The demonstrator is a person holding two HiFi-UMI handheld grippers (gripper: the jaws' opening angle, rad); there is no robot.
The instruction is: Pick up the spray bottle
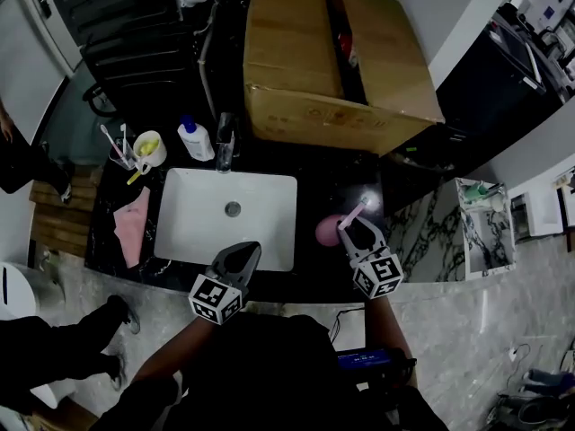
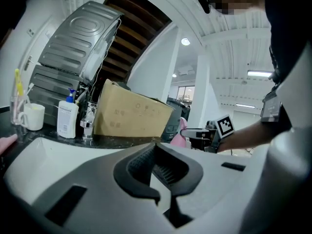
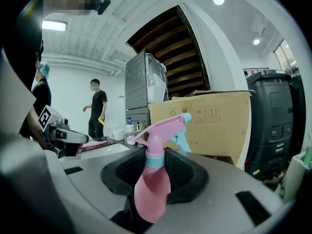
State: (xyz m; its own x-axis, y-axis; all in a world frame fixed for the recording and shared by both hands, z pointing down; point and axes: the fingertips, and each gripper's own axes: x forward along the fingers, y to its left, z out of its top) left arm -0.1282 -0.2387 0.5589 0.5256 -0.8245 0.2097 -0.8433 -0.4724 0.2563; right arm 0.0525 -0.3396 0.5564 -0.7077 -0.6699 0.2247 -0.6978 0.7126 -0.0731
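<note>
A pink spray bottle (image 1: 327, 231) with a teal collar stands on the dark counter right of the sink. My right gripper (image 1: 360, 222) reaches over it. In the right gripper view the bottle (image 3: 152, 189) is upright between the ribbed pads (image 3: 181, 172), which touch its collar on both sides; my right gripper (image 3: 155, 162) is shut on its neck. My left gripper (image 1: 241, 251) hovers over the sink's front edge. It (image 2: 157, 168) is open, with only white basin showing in the gap. From there the bottle (image 2: 181, 130) shows far right.
A white sink (image 1: 193, 206) with a tap (image 1: 225, 142) fills the counter's middle. A soap bottle (image 1: 194, 139), a cup of toothbrushes (image 1: 148, 148) and a pink cloth (image 1: 133, 224) lie to its left. A cardboard box (image 1: 305, 57) stands behind. Someone's legs (image 1: 54, 348) are at lower left.
</note>
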